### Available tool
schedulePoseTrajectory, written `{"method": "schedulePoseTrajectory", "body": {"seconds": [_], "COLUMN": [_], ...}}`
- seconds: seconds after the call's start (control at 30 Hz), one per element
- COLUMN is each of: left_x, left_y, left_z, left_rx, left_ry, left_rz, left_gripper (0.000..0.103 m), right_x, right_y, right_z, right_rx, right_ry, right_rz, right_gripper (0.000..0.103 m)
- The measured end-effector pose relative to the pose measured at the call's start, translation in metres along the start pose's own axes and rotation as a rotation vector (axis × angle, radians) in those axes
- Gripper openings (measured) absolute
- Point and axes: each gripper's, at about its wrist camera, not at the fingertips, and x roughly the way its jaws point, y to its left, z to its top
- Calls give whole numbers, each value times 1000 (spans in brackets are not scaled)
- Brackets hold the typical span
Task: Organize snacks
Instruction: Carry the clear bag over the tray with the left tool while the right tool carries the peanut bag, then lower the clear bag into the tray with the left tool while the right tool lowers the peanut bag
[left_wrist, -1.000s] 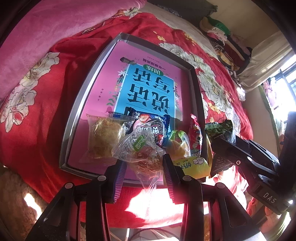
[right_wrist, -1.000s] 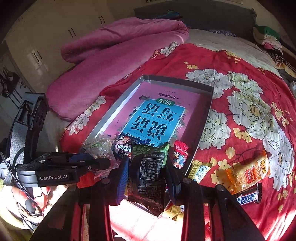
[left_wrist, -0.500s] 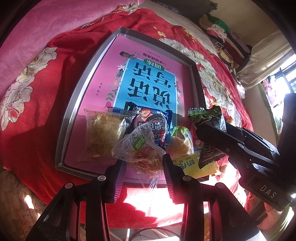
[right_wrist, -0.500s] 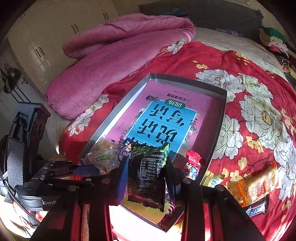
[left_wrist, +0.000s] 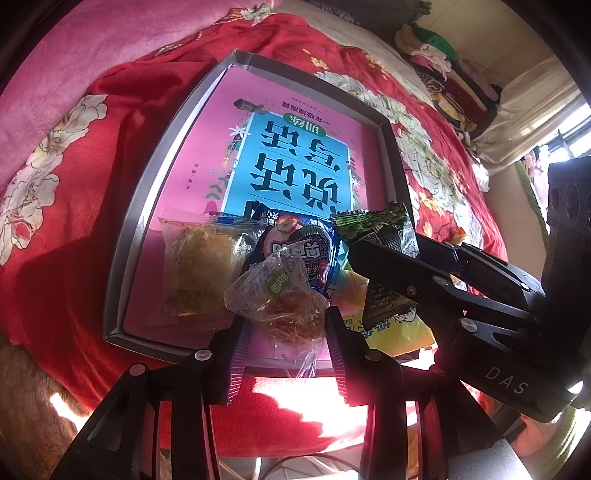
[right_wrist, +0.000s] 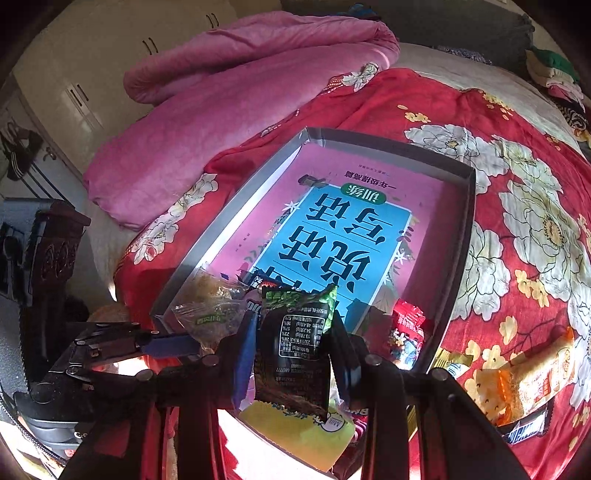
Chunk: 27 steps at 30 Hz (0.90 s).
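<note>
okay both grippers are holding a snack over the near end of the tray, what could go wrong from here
1. The right gripper with the black and green packet and the left gripper with the clear-wrapped pastry are close together, so they could bump.
2. The near end of the tray is already crowded: a drop may land on the blue cookie packet or yellow packet, and slide out.
</note>
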Motion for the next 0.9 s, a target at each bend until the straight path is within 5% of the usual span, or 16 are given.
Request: {"method": "schedulePoseTrajectory", "body": {"seconds": [0.9], "left_x": [-2], "left_y": [-1], "left_z": [1], "left_rx": [9], "left_ry": [-2], "left_rz": [17], "left_gripper": [42], "right_x": [4], "right_y": [-9], "right_z": [-2], "right_rx": [54], "right_ry": [9], "right_rz": [29], "right_gripper": [38]}}
